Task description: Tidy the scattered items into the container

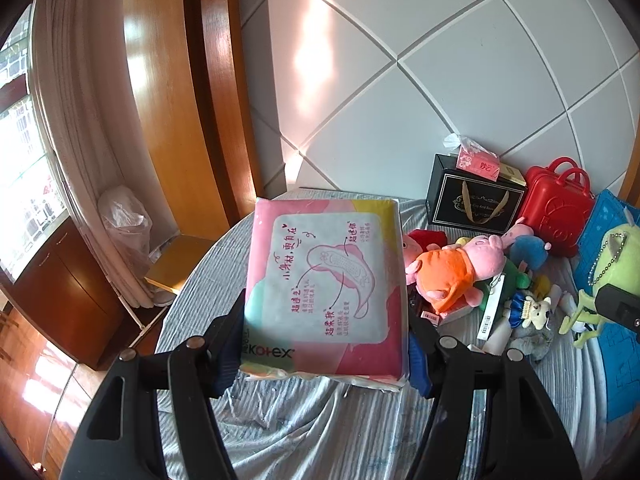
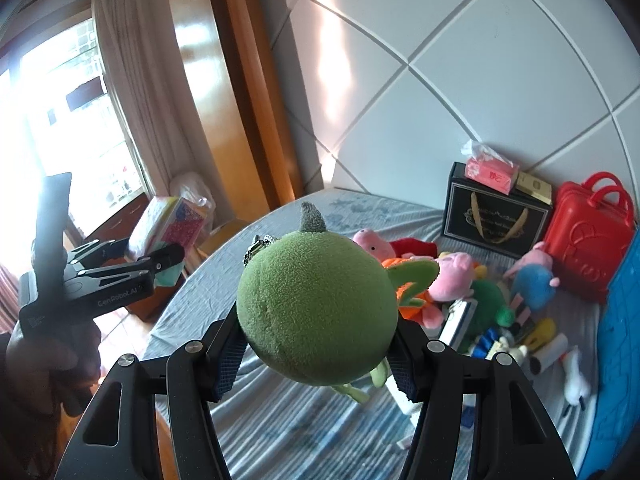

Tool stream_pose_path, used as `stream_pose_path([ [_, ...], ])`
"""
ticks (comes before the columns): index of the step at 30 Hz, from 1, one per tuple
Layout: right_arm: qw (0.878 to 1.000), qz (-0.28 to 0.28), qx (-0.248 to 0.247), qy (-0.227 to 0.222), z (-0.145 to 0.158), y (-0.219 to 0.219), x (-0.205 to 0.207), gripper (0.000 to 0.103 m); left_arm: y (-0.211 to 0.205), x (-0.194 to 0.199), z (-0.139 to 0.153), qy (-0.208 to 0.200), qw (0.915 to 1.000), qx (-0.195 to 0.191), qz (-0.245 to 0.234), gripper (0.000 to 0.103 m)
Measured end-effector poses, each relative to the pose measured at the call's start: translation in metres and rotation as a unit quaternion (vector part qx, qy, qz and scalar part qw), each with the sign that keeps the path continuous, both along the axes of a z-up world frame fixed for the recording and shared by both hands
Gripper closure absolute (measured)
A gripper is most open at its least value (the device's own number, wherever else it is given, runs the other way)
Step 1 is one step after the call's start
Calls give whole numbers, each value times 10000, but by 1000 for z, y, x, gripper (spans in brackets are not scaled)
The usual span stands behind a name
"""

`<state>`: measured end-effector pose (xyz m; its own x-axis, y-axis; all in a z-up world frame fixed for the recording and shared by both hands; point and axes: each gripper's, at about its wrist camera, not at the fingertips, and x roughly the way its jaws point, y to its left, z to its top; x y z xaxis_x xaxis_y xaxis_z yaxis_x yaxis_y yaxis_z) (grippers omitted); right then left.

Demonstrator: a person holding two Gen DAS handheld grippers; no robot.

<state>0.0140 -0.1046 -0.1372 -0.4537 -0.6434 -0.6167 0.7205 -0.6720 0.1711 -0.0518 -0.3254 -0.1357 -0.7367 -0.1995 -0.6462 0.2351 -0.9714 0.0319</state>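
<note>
The left gripper (image 1: 326,332) is clamping a pink Kotex sanitary pad pack (image 1: 326,284) between its jaws, lifted clear of the striped bed sheet (image 1: 280,412). The right gripper (image 2: 312,364) is gripping a round green monster plush (image 2: 316,308) by its sides. Beyond both jaws, Peppa Pig plush toys (image 1: 460,268) are lying heaped beside a red toy suitcase (image 1: 558,208) and a blue basket (image 2: 624,344).

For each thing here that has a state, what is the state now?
left gripper: shut on the pink pack
pink pack: held, lifted off the bed
right gripper: shut on the green plush
green plush: held, lifted
red case: closed, upright
tissue pack: open, tissue sticking out
</note>
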Motion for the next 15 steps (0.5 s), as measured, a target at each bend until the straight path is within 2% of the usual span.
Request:
stream_pose_path([
  [15,9999,-80,-115,46,26,97,-29,42,104,4,30,122,9998,-102,113,38],
])
